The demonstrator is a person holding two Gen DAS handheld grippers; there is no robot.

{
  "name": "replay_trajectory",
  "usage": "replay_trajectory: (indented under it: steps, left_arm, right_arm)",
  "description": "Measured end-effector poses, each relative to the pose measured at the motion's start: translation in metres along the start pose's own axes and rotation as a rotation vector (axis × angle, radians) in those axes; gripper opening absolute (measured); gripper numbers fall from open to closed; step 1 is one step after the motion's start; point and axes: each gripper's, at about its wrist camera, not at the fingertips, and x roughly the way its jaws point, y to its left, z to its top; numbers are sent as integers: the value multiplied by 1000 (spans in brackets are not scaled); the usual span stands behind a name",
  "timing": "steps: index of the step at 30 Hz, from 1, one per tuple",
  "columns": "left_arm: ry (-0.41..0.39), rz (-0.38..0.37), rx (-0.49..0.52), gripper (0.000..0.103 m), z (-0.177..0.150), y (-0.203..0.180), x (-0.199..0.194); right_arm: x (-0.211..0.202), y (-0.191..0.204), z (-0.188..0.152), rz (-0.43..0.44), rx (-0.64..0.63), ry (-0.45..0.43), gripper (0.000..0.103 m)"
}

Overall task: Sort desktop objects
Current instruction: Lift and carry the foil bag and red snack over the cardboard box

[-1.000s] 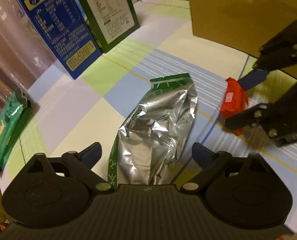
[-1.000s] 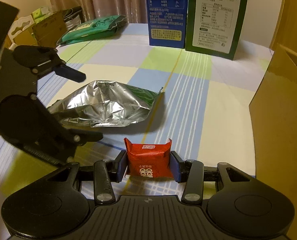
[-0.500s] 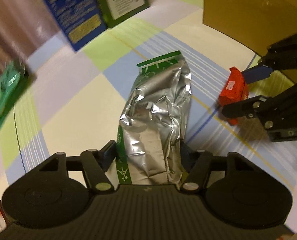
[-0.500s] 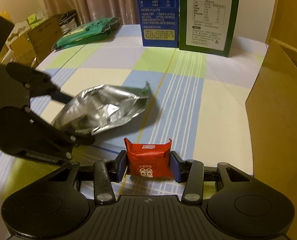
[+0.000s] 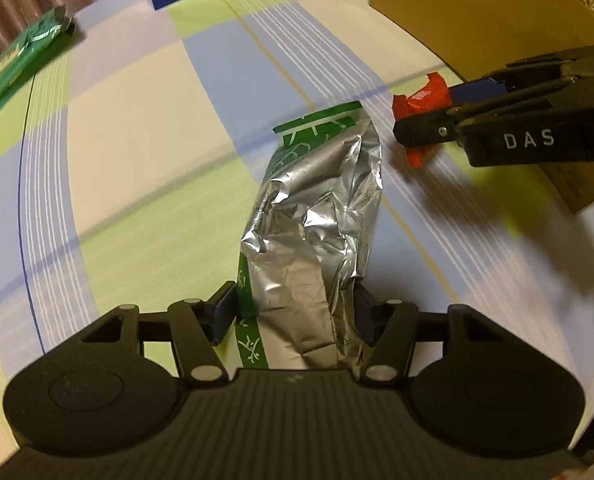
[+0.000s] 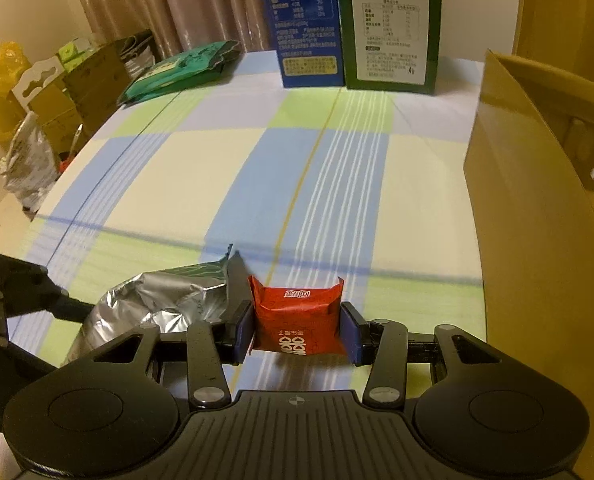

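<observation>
A crumpled silver foil bag (image 5: pixel 317 216) with a green edge sticks out forward between the pads of my left gripper (image 5: pixel 293 308). Its jaws are closing and both pads press on the bag's near end. My right gripper (image 6: pixel 297 326) is shut on a small red snack packet (image 6: pixel 297 308), held upright between the blue pads. In the left wrist view the right gripper (image 5: pixel 429 112) and the red packet (image 5: pixel 421 100) hang just right of the bag's far tip. In the right wrist view the foil bag (image 6: pixel 157 300) lies close beside the packet's left side.
A tall brown cardboard box (image 6: pixel 537 240) walls off the right side. A blue carton (image 6: pixel 305 28) and a green carton (image 6: pixel 393 28) stand at the table's far edge, a green packet (image 6: pixel 181 68) far left. Checked tablecloth (image 6: pixel 217 168) spreads between. Boxes and bags (image 6: pixel 57 100) crowd beyond the left edge.
The left jaws have closed from wide open onto the foil bag and carried it toward the right gripper. The right gripper has drawn back slightly, still holding the red packet.
</observation>
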Motion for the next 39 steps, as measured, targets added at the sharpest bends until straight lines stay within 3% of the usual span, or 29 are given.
replay_trajectory:
  steps: [6,14,19,25,31,39]
  left_arm:
    - [-6,9,-47,55,-33,-27,-15]
    - [-37,31,-44,72,-51,-43,-25]
    - [-32,43,-6,77,-42,-46,-19]
    - [-18,6,-2,82,-27,-40,-5]
    - [7,-21,-16,81,-21,-38,6]
    - [6,-4,-50,78,-27,-36,12]
  right_arm:
    - [-34,5,-46,5,19,23,42]
    - [-68,13,-96,16,41,29,42]
    - [-68,16,-100,3,49,35,42]
    - [-57,19,-100,2,36,57,42]
    - [-51,16,-100,-8,37,63,42]
    - [-49,15,-99,-18,38,61,42]
